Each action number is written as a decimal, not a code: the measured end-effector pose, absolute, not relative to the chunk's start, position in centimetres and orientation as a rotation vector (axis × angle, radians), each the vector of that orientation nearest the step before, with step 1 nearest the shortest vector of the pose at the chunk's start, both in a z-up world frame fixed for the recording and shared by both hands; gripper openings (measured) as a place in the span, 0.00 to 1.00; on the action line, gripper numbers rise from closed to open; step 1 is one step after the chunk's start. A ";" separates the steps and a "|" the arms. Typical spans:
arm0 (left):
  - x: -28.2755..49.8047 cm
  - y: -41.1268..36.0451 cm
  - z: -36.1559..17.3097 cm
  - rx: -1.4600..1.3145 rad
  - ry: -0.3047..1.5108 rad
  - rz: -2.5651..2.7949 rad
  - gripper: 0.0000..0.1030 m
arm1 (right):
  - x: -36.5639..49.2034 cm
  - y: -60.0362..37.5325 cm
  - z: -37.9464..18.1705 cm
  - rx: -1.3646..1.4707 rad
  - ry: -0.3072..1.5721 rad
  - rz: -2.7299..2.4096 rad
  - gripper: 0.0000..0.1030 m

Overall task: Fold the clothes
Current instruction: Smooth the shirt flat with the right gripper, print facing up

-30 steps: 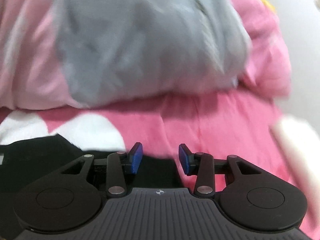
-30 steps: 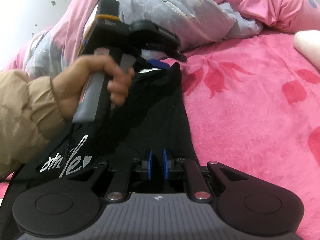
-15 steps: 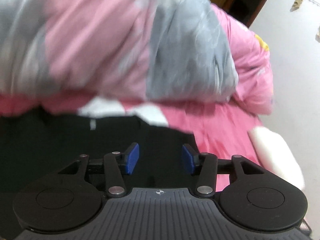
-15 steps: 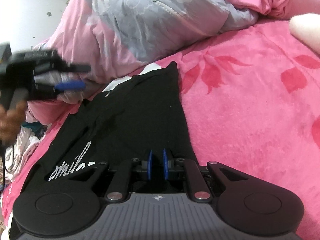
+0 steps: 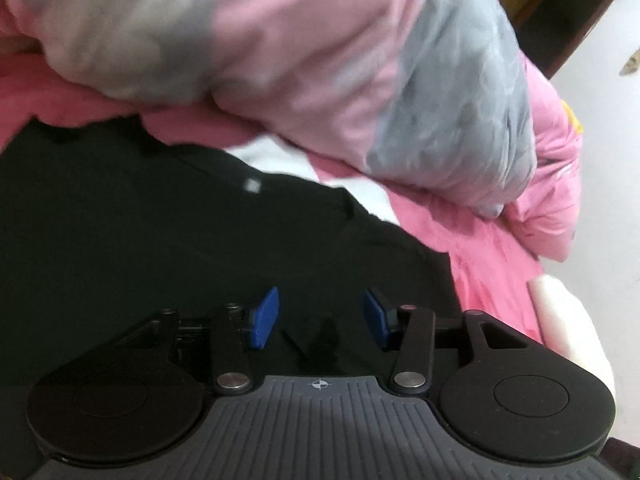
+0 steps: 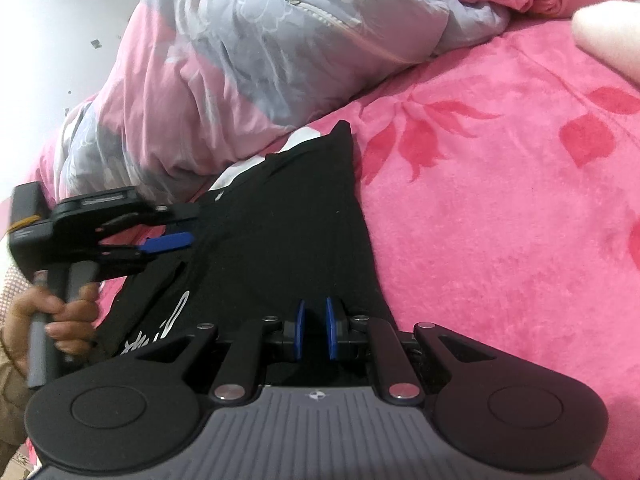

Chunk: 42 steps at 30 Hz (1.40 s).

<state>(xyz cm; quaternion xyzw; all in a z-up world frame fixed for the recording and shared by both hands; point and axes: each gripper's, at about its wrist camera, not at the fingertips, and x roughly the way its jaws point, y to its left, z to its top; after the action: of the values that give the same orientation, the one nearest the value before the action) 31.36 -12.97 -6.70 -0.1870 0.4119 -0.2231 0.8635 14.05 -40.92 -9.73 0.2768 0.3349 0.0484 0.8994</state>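
A black T-shirt (image 6: pixel 288 240) with white lettering lies flat on the pink bedspread (image 6: pixel 500 220). My right gripper (image 6: pixel 315 330) is shut on the shirt's near edge. My left gripper (image 5: pixel 318 316) is open and empty, hovering over the black shirt (image 5: pixel 160 248). It also shows in the right wrist view (image 6: pixel 168 232) at the shirt's left side, held by a hand, with its blue pads apart.
A bulky pink and grey duvet (image 6: pixel 260 60) is heaped along the far side of the bed, right behind the shirt, and also shows in the left wrist view (image 5: pixel 320 60). A cream soft object (image 6: pixel 608 36) lies at the far right. A wooden cabinet (image 5: pixel 560 12) stands beyond the bed.
My left gripper has let go of the shirt's far corner and swung left and back to the shirt's left side. My right gripper has stayed shut on the near edge.
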 end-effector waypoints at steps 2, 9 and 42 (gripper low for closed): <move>30.3 -11.7 -5.5 -0.404 0.861 -0.475 0.46 | 14.0 -41.0 -9.8 0.578 0.693 0.103 0.11; 22.8 -6.3 -1.1 -0.398 0.845 -0.472 0.46 | 12.6 -38.5 -6.6 0.396 0.576 0.113 0.14; 11.1 -4.5 -6.3 -0.151 0.646 -0.557 0.53 | 18.3 -32.3 -5.4 0.283 0.755 -0.016 0.10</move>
<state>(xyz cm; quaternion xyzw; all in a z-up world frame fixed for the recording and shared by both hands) 11.05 -4.51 -6.33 -0.0733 0.3128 -0.2701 0.9077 18.27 -32.33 -5.37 0.1376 0.3672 -0.0076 0.9199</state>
